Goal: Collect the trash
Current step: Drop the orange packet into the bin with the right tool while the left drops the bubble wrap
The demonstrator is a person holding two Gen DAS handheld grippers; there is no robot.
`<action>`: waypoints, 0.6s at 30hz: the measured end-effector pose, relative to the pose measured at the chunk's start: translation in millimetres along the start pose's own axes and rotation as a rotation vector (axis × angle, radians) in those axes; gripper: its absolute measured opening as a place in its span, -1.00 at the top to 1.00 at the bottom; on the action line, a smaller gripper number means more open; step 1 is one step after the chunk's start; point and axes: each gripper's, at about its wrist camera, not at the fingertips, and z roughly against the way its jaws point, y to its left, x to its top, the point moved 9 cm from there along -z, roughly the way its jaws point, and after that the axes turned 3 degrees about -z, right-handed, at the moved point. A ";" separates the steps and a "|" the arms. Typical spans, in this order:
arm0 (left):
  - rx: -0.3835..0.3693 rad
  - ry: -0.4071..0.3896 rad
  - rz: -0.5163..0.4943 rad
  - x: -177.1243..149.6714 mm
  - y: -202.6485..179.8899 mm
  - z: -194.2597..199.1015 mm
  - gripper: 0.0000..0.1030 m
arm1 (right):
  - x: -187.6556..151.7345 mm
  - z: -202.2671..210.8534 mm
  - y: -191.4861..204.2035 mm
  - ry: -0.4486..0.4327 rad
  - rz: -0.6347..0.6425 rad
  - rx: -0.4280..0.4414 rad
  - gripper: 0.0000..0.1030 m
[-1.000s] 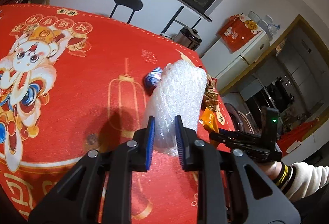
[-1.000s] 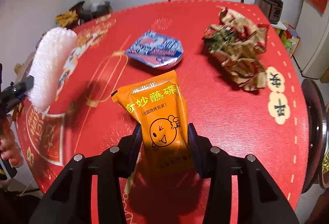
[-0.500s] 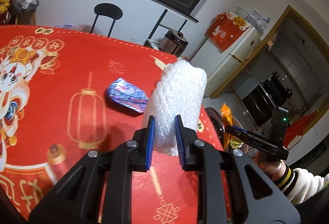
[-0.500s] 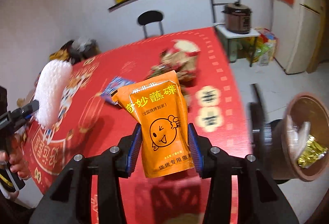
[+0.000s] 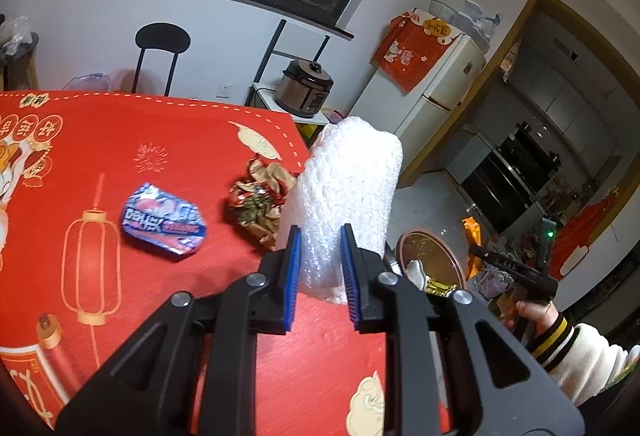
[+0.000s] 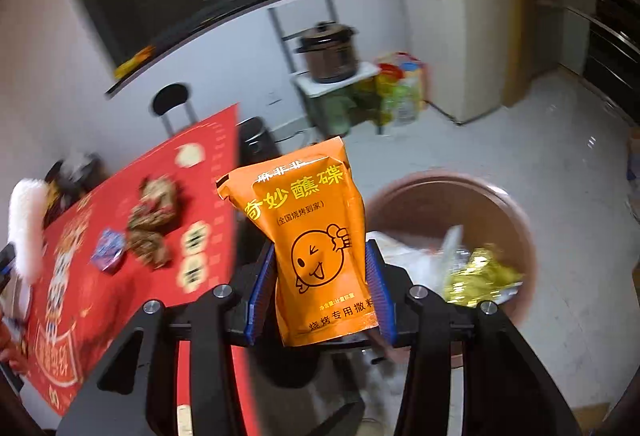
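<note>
Two pieces of trash are in my grip at once. My left gripper (image 5: 320, 272) is clamped on a roll of white bubble wrap (image 5: 344, 203), held upright above the edge of the red tablecloth (image 5: 160, 139). My right gripper (image 6: 320, 300) pinches an orange sauce packet (image 6: 316, 240) by its lower half, off the table and just beside the round brown bin (image 6: 516, 220) on the floor, which holds gold foil (image 6: 480, 276) and clear plastic. On the cloth lie a blue-and-white wrapper (image 5: 162, 222) and, near it, a crumpled heap of brown paper wrappers (image 5: 260, 195). A rice cooker (image 5: 306, 87) and a fridge (image 5: 432, 83) stand behind.
</note>
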 end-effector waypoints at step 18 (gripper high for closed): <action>0.008 0.010 -0.064 11.3 -40.1 -15.8 0.55 | 33.5 15.5 -66.6 -0.084 -0.137 -0.106 -0.57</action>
